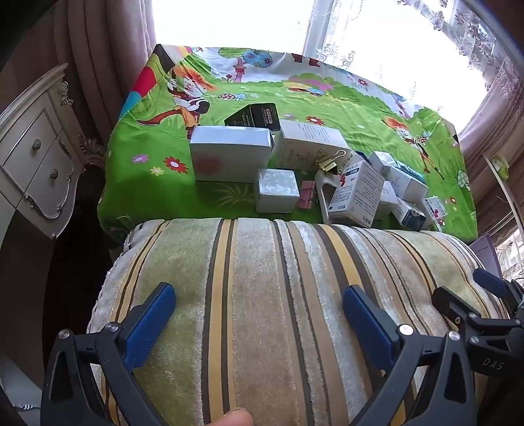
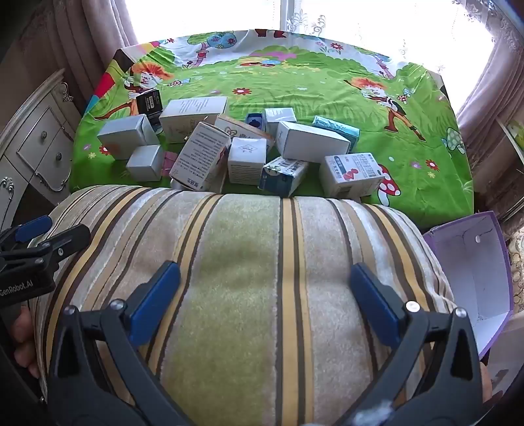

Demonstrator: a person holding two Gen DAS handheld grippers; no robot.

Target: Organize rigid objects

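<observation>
Several small cardboard boxes lie jumbled on a table under a green cartoon cloth (image 1: 209,183) (image 2: 409,131). Among them are a large grey box (image 1: 229,154) (image 2: 122,134), a small grey box (image 1: 276,190) (image 2: 145,163), a black box (image 1: 255,114) (image 2: 149,101), white medicine boxes (image 1: 355,193) (image 2: 352,175) and a gold binder clip (image 1: 330,162). My left gripper (image 1: 258,314) is open and empty over a striped cushion (image 1: 262,278), short of the boxes. My right gripper (image 2: 265,295) is open and empty over the same cushion (image 2: 242,262). Each gripper shows at the other view's edge.
An open purple-and-white box (image 2: 471,278) stands at the right beside the cushion. A cream carved drawer chest (image 1: 36,164) (image 2: 36,154) stands left of the table. Curtains and a bright window (image 1: 245,19) lie behind the table.
</observation>
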